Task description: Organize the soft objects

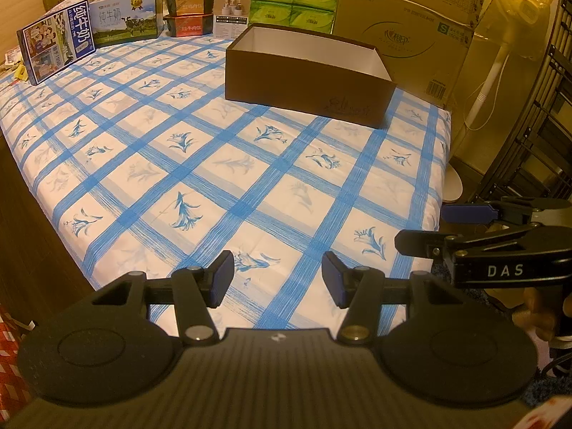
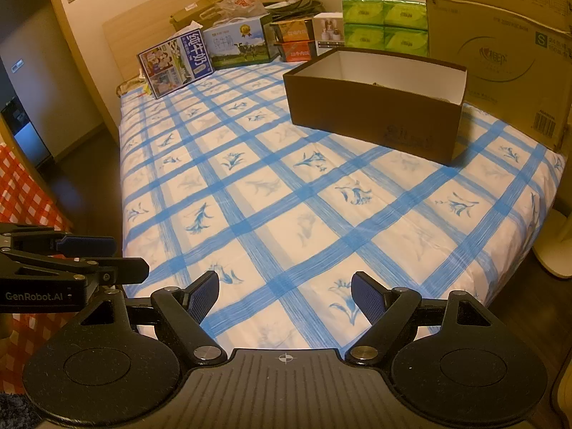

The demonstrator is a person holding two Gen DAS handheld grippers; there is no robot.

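Left gripper [image 1: 277,279] and right gripper [image 2: 285,298] — both with fingers apart, holding nothing, above blue-checked bed [image 1: 228,178], open brown box [image 1: 307,71] beyond

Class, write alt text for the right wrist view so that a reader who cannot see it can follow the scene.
The right claw hangs open and empty over the near end of a bed with a blue-checked sheet. An open brown box stands farther up the bed, before stacked cartons and green tissue packs. The left claw shows at the left edge.

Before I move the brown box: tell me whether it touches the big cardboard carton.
Cannot tell. In the right wrist view the brown box overlaps the cardboard carton behind it; neither view shows contact or gap.
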